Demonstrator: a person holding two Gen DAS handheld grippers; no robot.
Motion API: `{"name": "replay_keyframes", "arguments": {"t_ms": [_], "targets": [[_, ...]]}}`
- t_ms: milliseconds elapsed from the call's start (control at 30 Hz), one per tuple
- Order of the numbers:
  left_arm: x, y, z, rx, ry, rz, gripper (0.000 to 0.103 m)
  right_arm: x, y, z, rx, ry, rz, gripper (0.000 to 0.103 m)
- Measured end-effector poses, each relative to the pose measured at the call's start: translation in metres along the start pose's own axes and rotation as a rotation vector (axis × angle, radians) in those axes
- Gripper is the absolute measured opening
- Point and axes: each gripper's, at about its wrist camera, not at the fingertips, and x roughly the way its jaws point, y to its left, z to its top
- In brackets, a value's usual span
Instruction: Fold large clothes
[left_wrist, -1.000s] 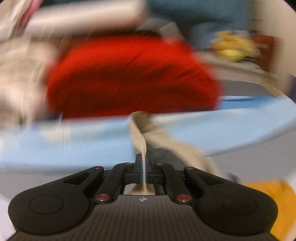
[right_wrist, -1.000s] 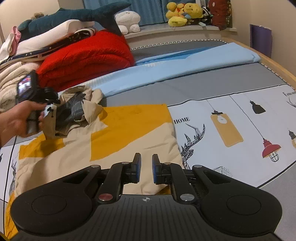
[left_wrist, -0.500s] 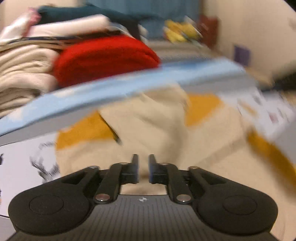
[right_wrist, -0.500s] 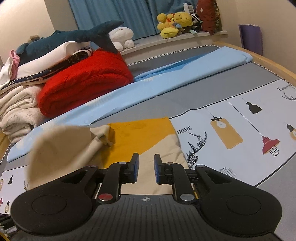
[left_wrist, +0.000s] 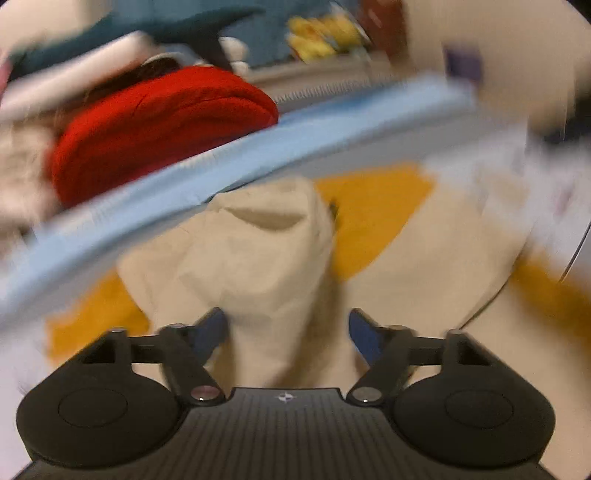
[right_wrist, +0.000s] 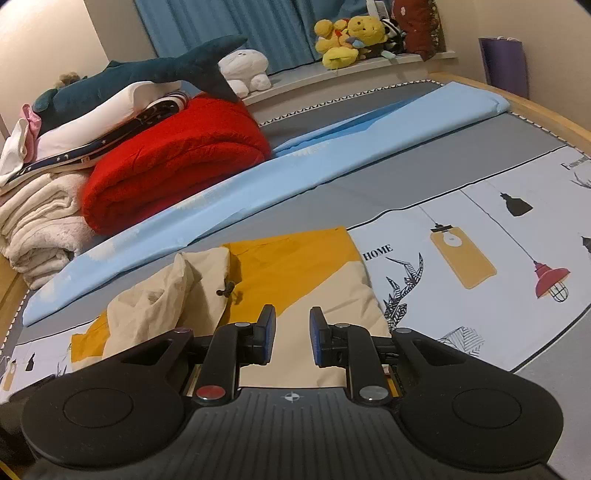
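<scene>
While the left gripper (left_wrist: 286, 325) hangs over the jacket's (right_wrist: 295, 266) bunched cream fold with jaws spread and closing, nothing pinched, the right gripper (right_wrist: 291, 339) stands parted and empty above the jacket, which lies on the bed (right_wrist: 424, 184) near the red blanket (right_wrist: 177, 158).

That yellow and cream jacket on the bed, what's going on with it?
A person is folding it with a handheld gripper in each hand. The jacket lies on the patterned bedsheet, one cream part flopped over and bunched. The left gripper has that cream fabric between its jaws, which are closing without pressing on it. The right gripper hovers open above the jacket, holding nothing.
</scene>
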Motion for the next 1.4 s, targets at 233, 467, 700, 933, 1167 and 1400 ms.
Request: {"name": "replay_keyframes", "arguments": {"t_ms": [233,467,700,933,1167,1400], "targets": [[0.006,0.065,0.064,0.130,-0.094,0.400,0.003,-0.002,-0.003,0.003,0.008,0.001,0.009,0.021],[-0.077,-0.028,0.037,0.314,-0.263,0.084,0.011,-0.002,-0.003,0.003,0.019,-0.004,0.016,0.021],[-0.085,-0.040,-0.028,-0.036,0.051,-0.299,0.037,0.005,0.002,-0.002,0.058,0.024,0.100,0.027],[-0.064,0.090,-0.033,-0.744,0.041,-0.143,0.044,0.026,0.021,-0.017,0.100,0.117,0.210,0.030],[-0.003,0.126,-0.075,-1.069,0.241,-0.189,0.047,0.058,0.056,-0.043,0.106,0.214,0.259,0.032],[0.016,0.135,-0.091,-1.143,0.273,-0.245,0.047,0.086,0.075,-0.062,0.101,0.276,0.250,0.033]]}}
